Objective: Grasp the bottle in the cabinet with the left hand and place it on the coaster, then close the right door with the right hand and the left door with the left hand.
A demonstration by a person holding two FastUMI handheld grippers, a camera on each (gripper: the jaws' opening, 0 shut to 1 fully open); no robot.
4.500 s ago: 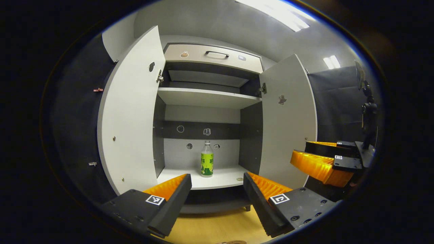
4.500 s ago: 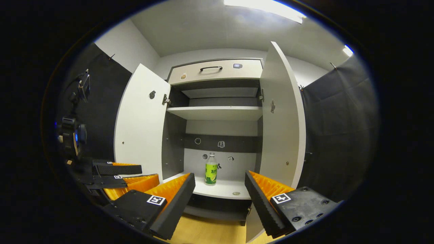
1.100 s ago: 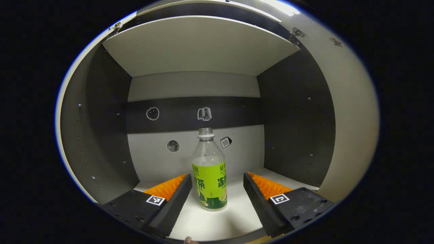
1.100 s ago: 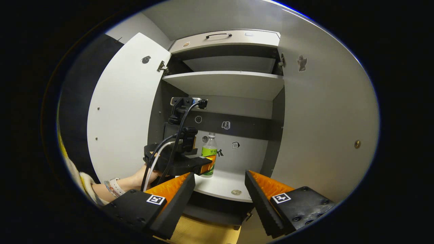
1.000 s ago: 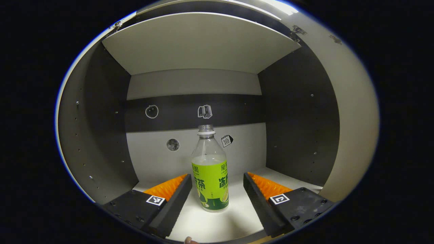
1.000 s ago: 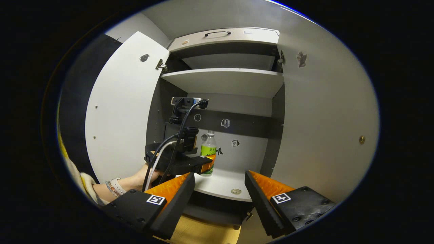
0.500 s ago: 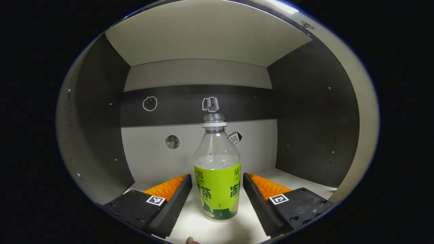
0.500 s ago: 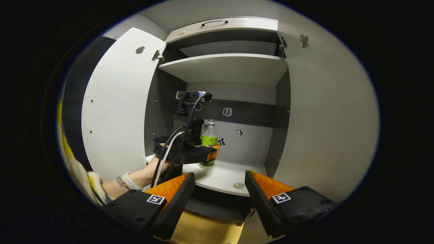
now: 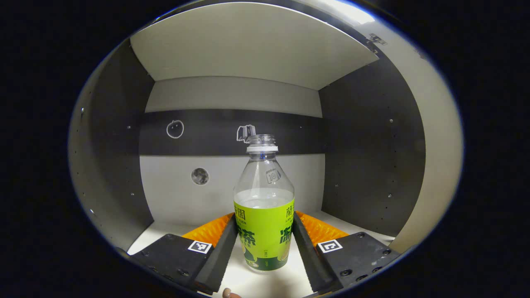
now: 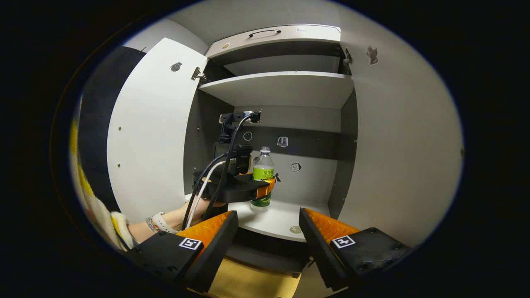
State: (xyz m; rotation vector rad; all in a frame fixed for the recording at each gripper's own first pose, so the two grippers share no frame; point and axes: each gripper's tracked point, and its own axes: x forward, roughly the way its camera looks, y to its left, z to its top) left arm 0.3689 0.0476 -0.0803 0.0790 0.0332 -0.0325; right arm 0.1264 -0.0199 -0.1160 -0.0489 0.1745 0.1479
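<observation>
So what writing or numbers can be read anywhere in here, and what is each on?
"10": on the calendar sticker on the cabinet's back wall.
Label of the bottle: large characters and small print, not read off here.
Square markers on the left gripper: coded patterns, no words.
Apple sticker and moon sticker: drawings, no text.

Both doors stand swung wide, so the cabinet's front is open. Inside the lower compartment the shelf board (image 10: 285, 89) sits well above the bottle (image 9: 264, 207), leaving headroom. The left gripper (image 9: 263, 248) fills the middle, its fingers (image 9: 219, 252) tight against the bottle. The right door (image 10: 397, 136) stands close beside the right gripper (image 10: 268, 244).
</observation>
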